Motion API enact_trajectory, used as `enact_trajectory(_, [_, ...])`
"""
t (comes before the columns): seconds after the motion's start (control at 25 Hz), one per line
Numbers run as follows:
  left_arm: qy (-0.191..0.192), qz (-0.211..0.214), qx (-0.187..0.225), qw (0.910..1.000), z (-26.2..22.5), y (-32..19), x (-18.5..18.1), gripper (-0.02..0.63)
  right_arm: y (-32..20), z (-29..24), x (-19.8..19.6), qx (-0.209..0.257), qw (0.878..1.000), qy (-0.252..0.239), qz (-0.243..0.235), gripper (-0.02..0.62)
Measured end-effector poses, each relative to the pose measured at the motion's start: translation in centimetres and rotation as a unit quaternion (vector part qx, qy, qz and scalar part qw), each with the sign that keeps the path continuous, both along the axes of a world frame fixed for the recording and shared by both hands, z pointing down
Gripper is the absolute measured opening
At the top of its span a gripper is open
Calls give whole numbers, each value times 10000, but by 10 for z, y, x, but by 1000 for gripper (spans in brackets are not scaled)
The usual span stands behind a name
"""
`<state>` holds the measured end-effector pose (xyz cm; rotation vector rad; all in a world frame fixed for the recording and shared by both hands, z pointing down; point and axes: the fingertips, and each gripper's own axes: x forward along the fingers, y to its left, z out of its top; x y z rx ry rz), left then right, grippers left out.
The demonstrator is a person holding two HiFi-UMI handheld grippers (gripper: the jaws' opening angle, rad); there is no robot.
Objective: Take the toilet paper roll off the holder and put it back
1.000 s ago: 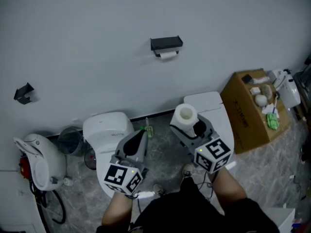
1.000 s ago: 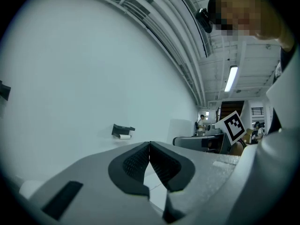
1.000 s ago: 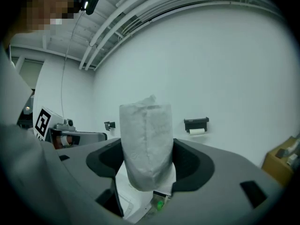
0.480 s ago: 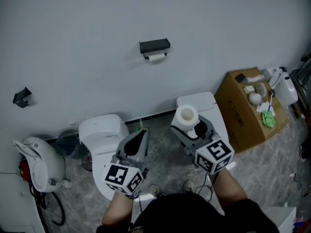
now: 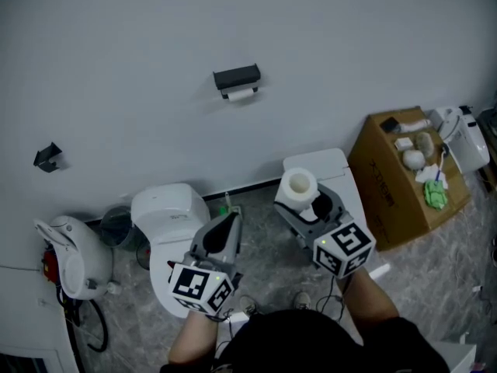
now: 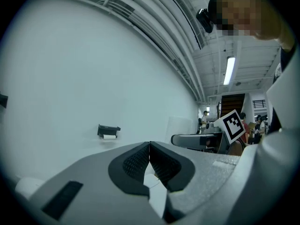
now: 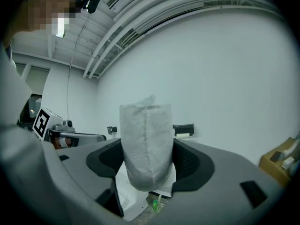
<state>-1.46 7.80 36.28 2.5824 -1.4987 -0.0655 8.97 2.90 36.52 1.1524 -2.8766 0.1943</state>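
The black wall holder [image 5: 237, 78] hangs on the grey wall with a small white paper tail under it. It also shows far off as the holder [image 6: 108, 129] in the left gripper view and the holder [image 7: 183, 128] in the right gripper view. My right gripper [image 5: 300, 198] is shut on the white toilet paper roll [image 5: 298, 185], which stands upright between the pads. Up close, the roll [image 7: 146, 144] fills the gap of the right gripper [image 7: 147, 161]. My left gripper [image 5: 226, 230] is shut with nothing in it, its pads [image 6: 140, 161] pressed together. Both grippers are well short of the wall.
Below the grippers stand a white toilet [image 5: 167, 208] and a white cabinet top [image 5: 330, 165]. A cardboard box [image 5: 400, 185] with small items sits at the right. A bin [image 5: 116, 225] and a white appliance [image 5: 74, 259] are at the left. A black bracket [image 5: 48, 157] is on the wall.
The holder has slid left in the head view and looks slightly smaller, so both grippers have drifted with the person relative to the wall. The roll stays gripped and the left jaws stay shut.
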Motion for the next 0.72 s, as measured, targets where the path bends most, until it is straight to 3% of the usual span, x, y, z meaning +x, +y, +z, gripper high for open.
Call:
enact_trajectory(0.32, [0,-103,4,9999,2,0,23,5,-3,4,21,-22,9999,-19,-120,307])
enact_trajectory(0.72, [71,-143,-8,9999,4,0,11,5,-4,3,11,-42,9999,33,-89,307])
